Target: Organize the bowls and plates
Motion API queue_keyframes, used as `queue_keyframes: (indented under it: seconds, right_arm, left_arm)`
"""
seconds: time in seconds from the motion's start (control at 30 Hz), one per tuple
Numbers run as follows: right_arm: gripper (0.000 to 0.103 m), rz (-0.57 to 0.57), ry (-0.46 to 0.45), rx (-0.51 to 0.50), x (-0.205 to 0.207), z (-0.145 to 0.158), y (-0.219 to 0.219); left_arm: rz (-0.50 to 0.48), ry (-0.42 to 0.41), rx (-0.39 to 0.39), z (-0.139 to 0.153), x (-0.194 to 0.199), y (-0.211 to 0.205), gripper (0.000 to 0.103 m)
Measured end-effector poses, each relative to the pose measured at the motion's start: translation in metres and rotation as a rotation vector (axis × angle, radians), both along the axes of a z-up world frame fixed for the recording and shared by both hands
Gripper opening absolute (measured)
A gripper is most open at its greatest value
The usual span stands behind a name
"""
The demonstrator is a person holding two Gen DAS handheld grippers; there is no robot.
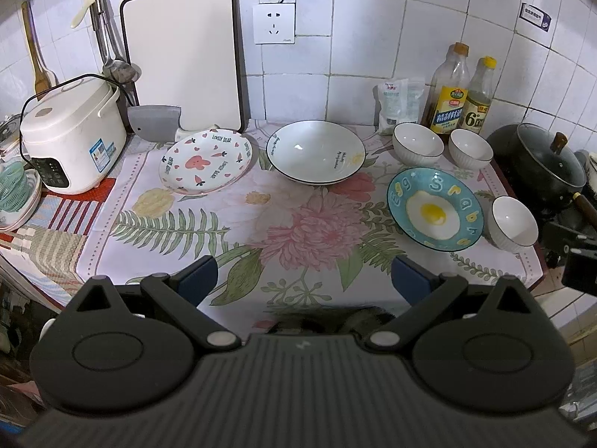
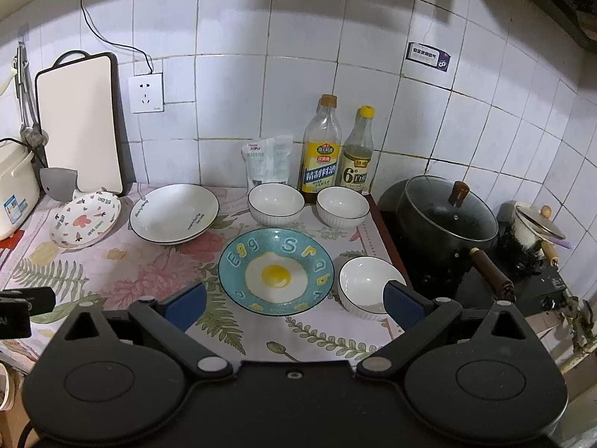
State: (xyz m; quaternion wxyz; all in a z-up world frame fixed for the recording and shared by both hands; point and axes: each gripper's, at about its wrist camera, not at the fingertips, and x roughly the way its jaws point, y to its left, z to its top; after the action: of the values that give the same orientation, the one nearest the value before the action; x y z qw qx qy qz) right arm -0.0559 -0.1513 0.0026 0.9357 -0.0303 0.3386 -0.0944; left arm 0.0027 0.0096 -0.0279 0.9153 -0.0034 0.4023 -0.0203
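Evidently nothing is held yet. From the left wrist, the left tongs [image 1: 304, 276] stand wide apart and empty above the near edge of the floral tabletop [image 1: 209, 224]. Along the back lie the bear-print plate [image 1: 206, 161], tilted with its far rim propped on something by the cutting board [image 1: 183, 56], and the two stacked white shallow plates [image 1: 315, 151]. Right of those sit two white ribbed bowls [image 1: 418, 141] [image 1: 470, 148] before the two seasoning bottles [image 1: 449, 93], then the blue fried-egg plate [image 1: 435, 209] with a third ribbed bowl [image 1: 514, 224] just beside it. A rice cooker [image 1: 71, 134] stands at the left.

From the right wrist, the right tongs [image 2: 294, 300] are likewise spread and empty, hovering over the near rim of the fried-egg plate [image 2: 275, 271]. The third bowl [image 2: 369, 285] lies just inside the right finger [image 2: 403, 304], with the black pot [image 2: 447, 220] on the stove close behind it.

My judgement: the likely opening is to gather like with like. The right tongs are best placed to pinch the near bowl's rim, one finger inside and one outside, lift it straight up and nest it in a back bowl [image 2: 342, 207]. Keep clear of the bottles [image 2: 322, 149]. The left side suits the bear-print plate [image 2: 87, 218]; its tilt offers a raised edge.
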Motion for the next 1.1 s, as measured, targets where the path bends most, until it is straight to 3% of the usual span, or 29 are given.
queue_keyframes:
  seconds: [0.8,1.1]
  right_arm:
    - [0.102,0.015,0.035,-0.011,0.006,-0.004,0.001]
    - [0.102,0.112,0.024,-0.019,0.022,-0.004,0.009]
  left_arm:
    - [-0.011,-0.04,-0.031,0.007,-0.002,0.007,0.099]
    - [-0.021,-0.063,-0.037,0.022,0.022,0.025,0.098]
